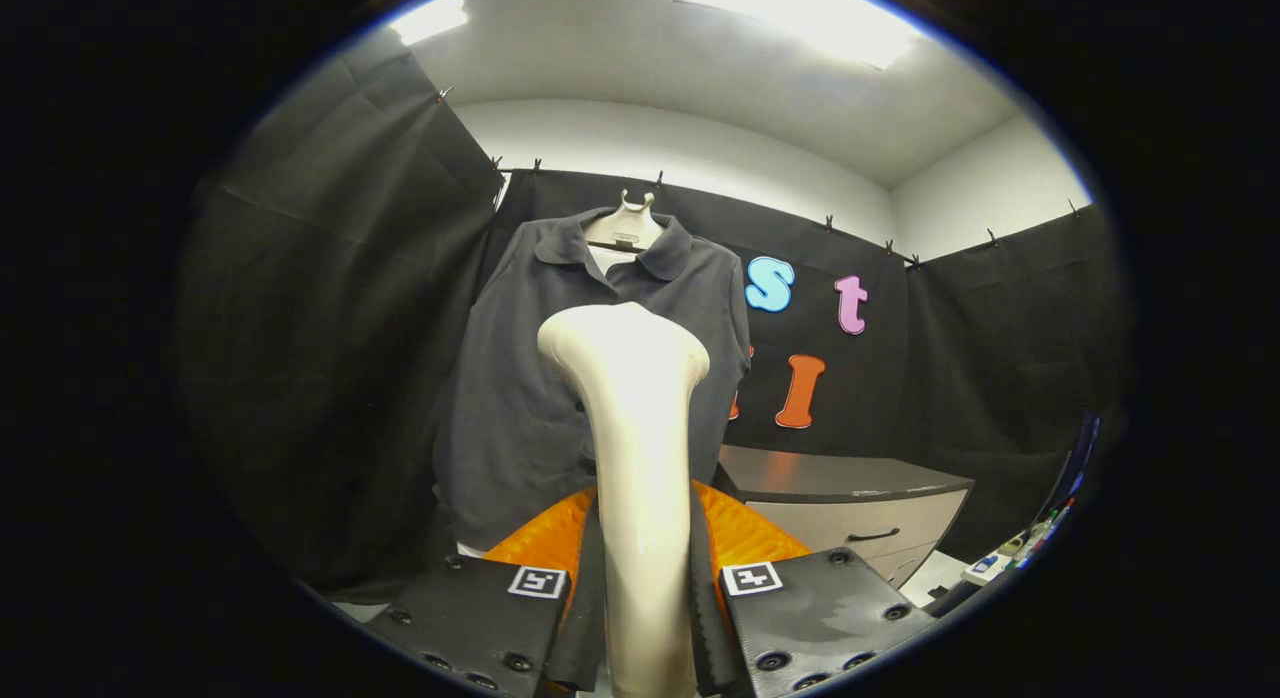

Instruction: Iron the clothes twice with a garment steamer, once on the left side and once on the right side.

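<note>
Black-draped booth under a white ceiling with 2 bright light panels (800,18); cloth walls (330,378) pinned along the top edge with small clips. Hanging flat against the back wall: a dark grey polo shirt (520,398) on a pale hanger (628,223), collar open, hem reaching down behind an orange padded surface (745,538). To the right of the shirt, a low grey cabinet (850,498) with a dark drawer handle, its near corner just beside the shirt's right edge. Open black wall between the shirt's left sleeve and the side drape; more free wall above the cabinet.

Gripper (642,598) clenched on the cream garment steamer (630,428), both fingers pressing the handle from either side. Steamer upright between the fingers, widening to a rounded head over the shirt's lower chest, slightly right of the placket. Contact between head and fabric: cannot tell. Small clutter on a ledge (1010,553) at far right, too small to name.
</note>
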`<state>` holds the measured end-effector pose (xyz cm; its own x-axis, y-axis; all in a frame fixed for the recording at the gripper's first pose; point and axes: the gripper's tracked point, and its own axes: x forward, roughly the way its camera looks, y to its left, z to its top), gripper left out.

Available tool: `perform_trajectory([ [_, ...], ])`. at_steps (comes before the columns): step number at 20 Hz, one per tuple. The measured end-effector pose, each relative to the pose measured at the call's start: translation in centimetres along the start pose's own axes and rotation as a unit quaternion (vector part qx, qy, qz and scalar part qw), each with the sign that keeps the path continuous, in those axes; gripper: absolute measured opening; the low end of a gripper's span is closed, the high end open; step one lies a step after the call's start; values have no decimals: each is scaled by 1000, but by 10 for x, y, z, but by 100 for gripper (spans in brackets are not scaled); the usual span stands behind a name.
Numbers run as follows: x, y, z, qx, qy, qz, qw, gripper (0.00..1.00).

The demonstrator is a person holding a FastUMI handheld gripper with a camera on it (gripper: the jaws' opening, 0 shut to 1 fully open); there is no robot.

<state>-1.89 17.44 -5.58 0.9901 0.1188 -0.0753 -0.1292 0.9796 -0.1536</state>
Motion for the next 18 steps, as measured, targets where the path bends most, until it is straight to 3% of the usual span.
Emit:
perform_trajectory([
  [18,11,-13,-9,8,10,-17,1000,43],
])
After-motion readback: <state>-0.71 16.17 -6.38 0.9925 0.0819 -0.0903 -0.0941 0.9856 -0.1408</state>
